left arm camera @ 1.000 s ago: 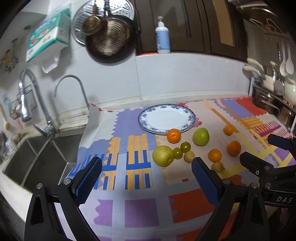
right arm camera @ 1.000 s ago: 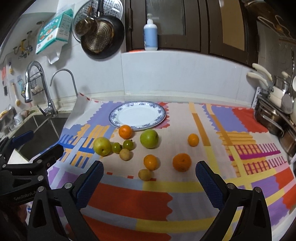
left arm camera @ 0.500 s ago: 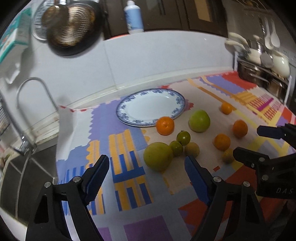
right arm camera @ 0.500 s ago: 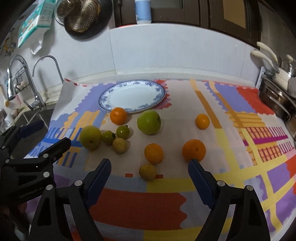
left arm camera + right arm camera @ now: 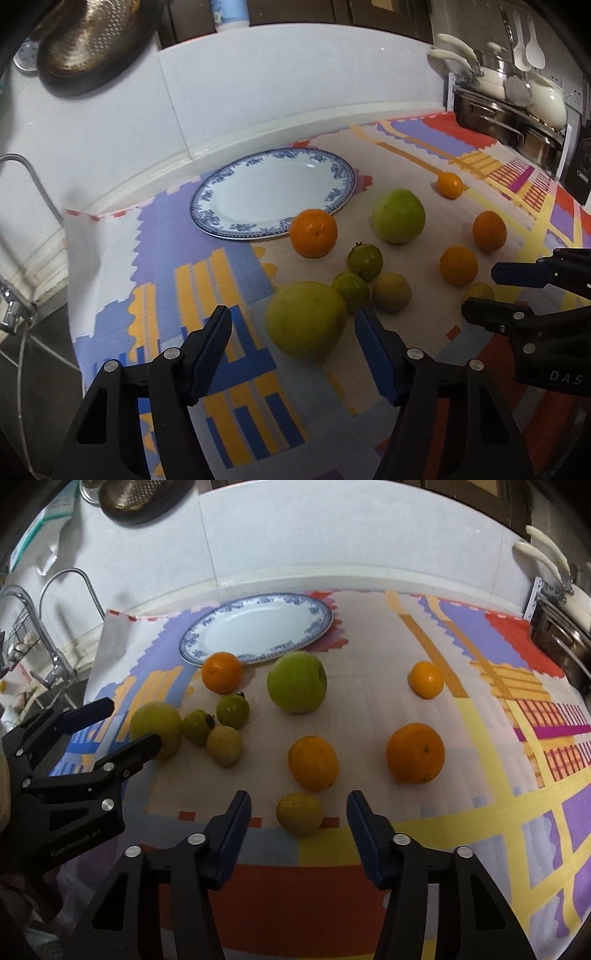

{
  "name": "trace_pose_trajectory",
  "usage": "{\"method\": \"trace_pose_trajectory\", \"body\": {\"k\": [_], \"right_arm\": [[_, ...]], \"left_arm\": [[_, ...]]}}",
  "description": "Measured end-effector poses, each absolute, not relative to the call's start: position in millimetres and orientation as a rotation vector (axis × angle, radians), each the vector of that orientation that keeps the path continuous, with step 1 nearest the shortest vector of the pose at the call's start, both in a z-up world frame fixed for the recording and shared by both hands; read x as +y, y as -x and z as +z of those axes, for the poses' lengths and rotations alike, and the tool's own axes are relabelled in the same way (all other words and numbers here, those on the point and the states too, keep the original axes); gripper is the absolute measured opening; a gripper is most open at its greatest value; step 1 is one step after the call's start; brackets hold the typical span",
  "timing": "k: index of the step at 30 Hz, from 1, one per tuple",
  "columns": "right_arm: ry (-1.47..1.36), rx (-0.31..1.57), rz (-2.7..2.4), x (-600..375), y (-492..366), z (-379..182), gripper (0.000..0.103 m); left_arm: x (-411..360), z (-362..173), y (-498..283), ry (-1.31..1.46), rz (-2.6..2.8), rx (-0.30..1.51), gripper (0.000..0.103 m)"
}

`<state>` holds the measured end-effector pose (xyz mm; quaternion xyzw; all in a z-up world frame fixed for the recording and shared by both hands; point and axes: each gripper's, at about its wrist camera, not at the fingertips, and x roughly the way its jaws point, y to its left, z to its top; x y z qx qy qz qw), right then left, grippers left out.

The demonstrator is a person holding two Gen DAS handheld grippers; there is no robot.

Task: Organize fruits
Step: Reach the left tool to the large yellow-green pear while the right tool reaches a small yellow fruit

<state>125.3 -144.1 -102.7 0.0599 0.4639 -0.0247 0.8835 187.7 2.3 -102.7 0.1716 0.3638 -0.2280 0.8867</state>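
Observation:
Fruit lies loose on a patterned mat in front of an empty blue-rimmed plate (image 5: pixel 273 192) (image 5: pixel 258 631). My left gripper (image 5: pixel 293 325) (image 5: pixel 135 722) is closing around a large yellow-green fruit (image 5: pixel 306 319) (image 5: pixel 157 727); its pads stand a little clear of the fruit. My right gripper (image 5: pixel 298 805) (image 5: pixel 480 290) is closing around a small yellow fruit (image 5: pixel 299 812) (image 5: pixel 478 290), with gaps on both sides. Beyond lie a green apple (image 5: pixel 399 216) (image 5: pixel 297 681), several oranges (image 5: pixel 415 753), two small green fruits (image 5: pixel 365 260) and a tan one (image 5: pixel 391 291).
A sink with a tap (image 5: pixel 55 664) lies left of the mat. Steel pots on a rack (image 5: pixel 509 122) stand at the right edge. A dark pan (image 5: pixel 85 48) hangs on the white wall behind the plate.
Both grippers have come down and forward toward the fruit, and their jaws have narrowed. The large yellow-green fruit and the small yellow one now sit between the fingers.

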Motion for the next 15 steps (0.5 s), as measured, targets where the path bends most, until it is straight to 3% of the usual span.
{"method": "trace_pose_trajectory", "body": {"k": [8, 11, 15], "right_arm": [[-0.117, 1.01, -0.05, -140, -130, -110, 0.041], [-0.122, 1.02, -0.056, -141, -131, -112, 0.036], [-0.124, 1.029, -0.064, -139, -131, -113, 0.029]], "left_arm": [[-2, -113, -198, -0.352, -0.521, 0.792, 0.061], [-3, -116, -200, -0.347, -0.538, 0.804, 0.051], [-3, -117, -200, -0.343, -0.54, 0.803, 0.051]]}}
